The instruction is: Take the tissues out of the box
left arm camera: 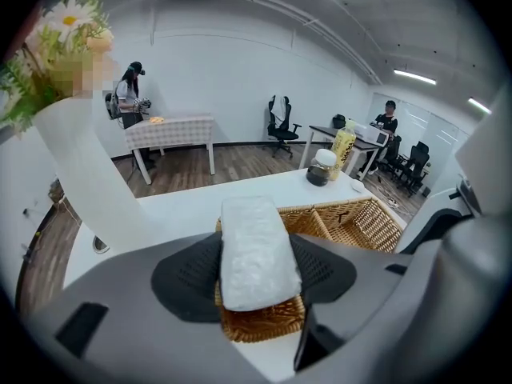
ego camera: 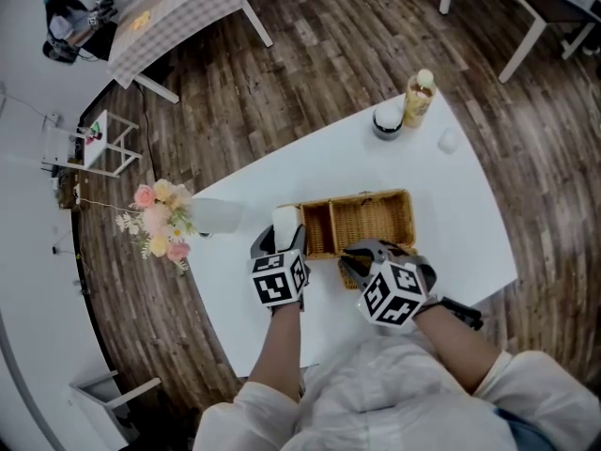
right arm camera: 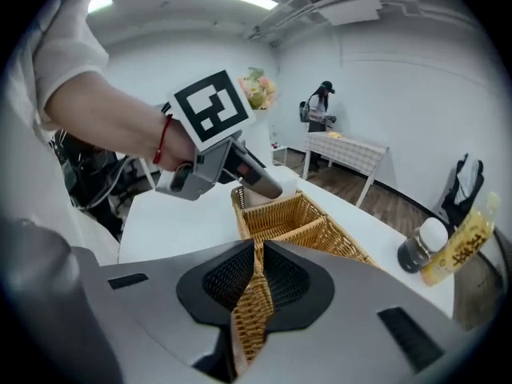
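Gripping a white tissue pack (left arm camera: pixel 254 250) between both pads, the left gripper (ego camera: pixel 280 247) holds it over the left end compartment of a wicker basket (ego camera: pixel 366 197), while the right gripper (right arm camera: pixel 258 272) is pinched narrowly on the basket's near wall. The basket has two compartments and sits on the white tabletop (ego camera: pixel 451 224) close to its near edge. Whether the pack still touches the basket floor cannot be told. Three small things stand at the tabletop's far corner: one yellow bottle (ego camera: pixel 419 97), one dark jar with a white lid (ego camera: pixel 387 120) and one small white object (ego camera: pixel 447 141). One white vase (ego camera: pixel 218 215) of pink and yellow flowers (ego camera: pixel 158 216) stands at the left edge, just beside the left gripper. Both forearms reach in from the near edge, the left one bare with a red string at the wrist (right arm camera: pixel 164 138), and the right one in a white sleeve. Beyond, one person (left arm camera: pixel 128 94) stands at a check-clothed table (ego camera: pixel 174 12), and a second person (left arm camera: pixel 389 117) is at a desk.
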